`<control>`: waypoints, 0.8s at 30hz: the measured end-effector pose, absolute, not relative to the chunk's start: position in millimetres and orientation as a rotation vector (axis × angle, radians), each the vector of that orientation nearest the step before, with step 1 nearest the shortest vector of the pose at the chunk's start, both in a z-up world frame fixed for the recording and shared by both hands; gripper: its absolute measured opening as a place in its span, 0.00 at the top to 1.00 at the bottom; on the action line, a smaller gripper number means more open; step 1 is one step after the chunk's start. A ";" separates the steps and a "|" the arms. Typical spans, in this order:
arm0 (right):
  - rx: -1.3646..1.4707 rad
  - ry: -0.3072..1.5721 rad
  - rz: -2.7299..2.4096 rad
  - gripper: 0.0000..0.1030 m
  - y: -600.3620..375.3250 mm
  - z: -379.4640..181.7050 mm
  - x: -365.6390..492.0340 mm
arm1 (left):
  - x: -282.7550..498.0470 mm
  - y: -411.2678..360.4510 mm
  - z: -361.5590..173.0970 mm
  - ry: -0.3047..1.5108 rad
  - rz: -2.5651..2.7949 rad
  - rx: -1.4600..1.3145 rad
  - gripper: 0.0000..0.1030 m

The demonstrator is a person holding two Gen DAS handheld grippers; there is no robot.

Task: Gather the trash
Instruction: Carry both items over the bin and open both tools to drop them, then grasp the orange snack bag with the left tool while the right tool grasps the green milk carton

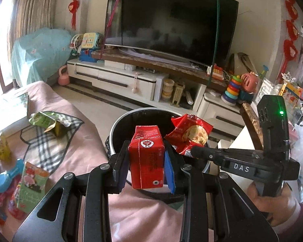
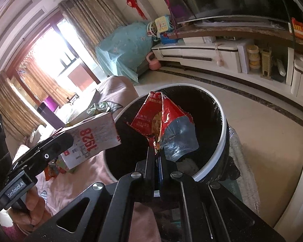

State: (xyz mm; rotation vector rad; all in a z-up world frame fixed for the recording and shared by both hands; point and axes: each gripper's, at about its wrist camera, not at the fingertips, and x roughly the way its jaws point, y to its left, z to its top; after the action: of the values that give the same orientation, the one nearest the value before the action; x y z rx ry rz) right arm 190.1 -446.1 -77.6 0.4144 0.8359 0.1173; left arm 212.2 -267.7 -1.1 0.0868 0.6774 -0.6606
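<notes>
Far to my left, on the pink-covered couch [image 1: 74, 121], loose litter lies scattered: a yellow carton [image 1: 2, 146] at the edge, a blue plastic scoop [image 1: 8, 176], a green snack packet [image 1: 31, 187] just beside it, and farther back a crumpled green carton [image 1: 48, 123] resting on a checked cloth [image 1: 48, 141].

My left tongs [image 1: 146, 166] are clamped on a red drink carton [image 1: 146, 161], one pad pressed against each side, the carton standing upright between them. It hangs over the near rim of the trash bin [image 1: 119, 125], a round black-lined bin with a white rim standing on the floor just beside the couch. From the right wrist camera, the same carton [image 2: 91, 139] shows its pale printed face to the left of the bin [image 2: 222, 133].

Right of that, my right tongs [image 2: 157, 155] are pinched together on a red snack wrapper [image 2: 161, 119], gripping its lower edge. The wrapper stands up above the pads, its silver inside showing, directly over the bin's dark opening. In the left wrist view that wrapper [image 1: 188, 135] sits just right of the red carton, the two nearly touching, both above the bin.

My right hand [image 1: 272, 199] grips the handle at the far right.
</notes>
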 end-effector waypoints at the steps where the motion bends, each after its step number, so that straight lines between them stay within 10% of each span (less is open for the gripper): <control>1: 0.413 0.841 0.117 0.97 -446.9 -78.3 191.0 | 215.0 -268.7 -3.7 0.686 -0.660 0.082 0.72; 8: 0.426 0.857 0.099 0.87 -454.9 -79.6 193.3 | 229.9 -267.0 -16.4 0.771 -0.655 0.045 0.61; 11: 0.437 0.849 0.100 0.69 -456.7 -78.1 191.5 | 226.3 -260.6 -15.4 0.764 -0.643 0.030 0.41; 24: 0.421 0.753 0.125 0.18 -418.2 -61.6 166.1 | 194.0 -183.1 -23.7 0.787 -0.510 -0.062 0.25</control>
State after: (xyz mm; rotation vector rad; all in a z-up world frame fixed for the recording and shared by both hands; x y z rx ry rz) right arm 166.1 -418.2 -61.6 0.4209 0.7529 0.1249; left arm 194.0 -183.1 -23.7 -0.0618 0.7865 -0.5101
